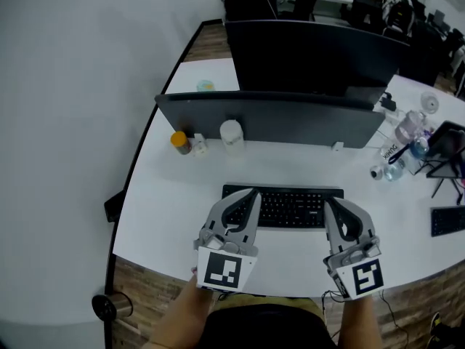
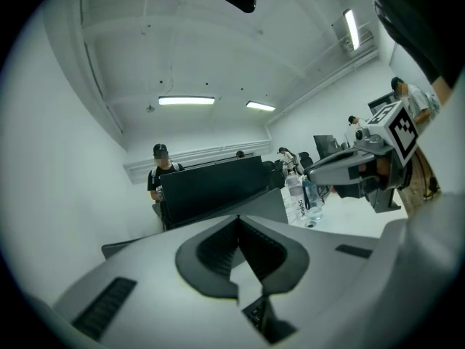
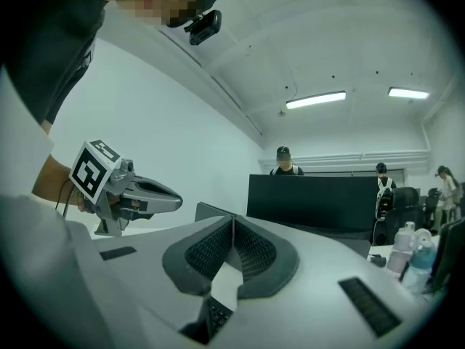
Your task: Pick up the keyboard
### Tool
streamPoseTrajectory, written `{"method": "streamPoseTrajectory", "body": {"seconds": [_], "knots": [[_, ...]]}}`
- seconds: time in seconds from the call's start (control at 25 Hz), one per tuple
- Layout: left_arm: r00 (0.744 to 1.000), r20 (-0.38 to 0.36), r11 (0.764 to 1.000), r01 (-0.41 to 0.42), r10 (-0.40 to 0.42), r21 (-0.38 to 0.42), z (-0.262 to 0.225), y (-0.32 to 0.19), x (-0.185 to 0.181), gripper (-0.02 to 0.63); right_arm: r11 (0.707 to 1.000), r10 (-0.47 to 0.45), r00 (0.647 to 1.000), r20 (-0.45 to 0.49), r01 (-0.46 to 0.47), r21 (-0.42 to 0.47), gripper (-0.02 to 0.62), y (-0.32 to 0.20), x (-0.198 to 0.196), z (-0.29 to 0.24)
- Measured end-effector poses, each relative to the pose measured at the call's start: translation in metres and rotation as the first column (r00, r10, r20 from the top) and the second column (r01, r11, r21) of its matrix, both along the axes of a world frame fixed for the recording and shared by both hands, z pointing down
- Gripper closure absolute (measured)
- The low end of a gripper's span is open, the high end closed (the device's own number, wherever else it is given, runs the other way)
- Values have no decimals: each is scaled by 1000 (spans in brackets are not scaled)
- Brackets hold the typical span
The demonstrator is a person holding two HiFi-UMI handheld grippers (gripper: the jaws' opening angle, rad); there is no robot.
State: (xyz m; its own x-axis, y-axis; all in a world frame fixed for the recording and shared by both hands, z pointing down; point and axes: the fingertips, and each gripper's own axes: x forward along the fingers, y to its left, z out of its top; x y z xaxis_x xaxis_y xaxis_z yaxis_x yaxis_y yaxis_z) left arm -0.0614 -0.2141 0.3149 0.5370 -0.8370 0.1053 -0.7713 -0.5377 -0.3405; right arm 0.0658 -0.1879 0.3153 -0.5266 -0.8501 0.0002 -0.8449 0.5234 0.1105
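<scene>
A black keyboard (image 1: pixel 290 208) lies flat on the white desk (image 1: pixel 174 202), in front of a grey divider. My left gripper (image 1: pixel 252 194) hovers over the keyboard's left end with its jaws shut and nothing between them. Over the right end my right gripper (image 1: pixel 329 204) is also shut and empty. Whether either touches the keys I cannot tell. In the left gripper view the closed left gripper (image 2: pixel 238 221) points level, with a few keys of the keyboard (image 2: pixel 259 315) showing below. The right gripper view shows the closed right gripper (image 3: pixel 233 221) and the keyboard (image 3: pixel 216 315) the same way.
Behind the keyboard stand a grey divider panel (image 1: pixel 269 118) and a dark monitor (image 1: pixel 312 53). An orange-capped bottle (image 1: pixel 180 142) and a white container (image 1: pixel 231 133) sit at the back left. Water bottles (image 1: pixel 407 133) and another keyboard (image 1: pixel 447 220) are at the right. People stand beyond the desk.
</scene>
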Motion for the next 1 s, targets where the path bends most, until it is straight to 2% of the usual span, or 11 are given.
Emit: {"method": "streamPoseTrajectory", "body": {"seconds": [0.16,0.28,0.44,0.6,0.68,0.8,0.92,1.0], "knots": [[998,35,999,47,-47,-18,18,-5,-5,597,998,-10,1000,-4,10,-65,563,-10,18,29],[996,35,997,77,-76,-30,29,-6,-11,597,994,34,999,-9,-35,-100,557,-15,32,47],[995,53,996,84,-82,-26,44,-3,-24,595,984,49,998,-41,-55,-168,444,-22,41,71],[992,83,992,97,-91,-80,72,-6,-40,589,966,26,998,-55,-39,-254,407,-26,44,99],[994,87,989,84,-74,-121,86,-9,-44,489,958,22,998,-62,-39,-285,402,-27,48,116],[997,70,981,49,-36,-186,110,-13,-48,439,943,31,997,-67,-52,-328,387,-30,56,131],[997,74,959,47,-27,-280,141,-18,-57,378,924,34,997,-74,-60,-379,364,-34,67,148],[994,109,940,59,-24,-337,161,-20,-65,346,911,40,996,-85,-71,-406,353,-37,75,158]]}}
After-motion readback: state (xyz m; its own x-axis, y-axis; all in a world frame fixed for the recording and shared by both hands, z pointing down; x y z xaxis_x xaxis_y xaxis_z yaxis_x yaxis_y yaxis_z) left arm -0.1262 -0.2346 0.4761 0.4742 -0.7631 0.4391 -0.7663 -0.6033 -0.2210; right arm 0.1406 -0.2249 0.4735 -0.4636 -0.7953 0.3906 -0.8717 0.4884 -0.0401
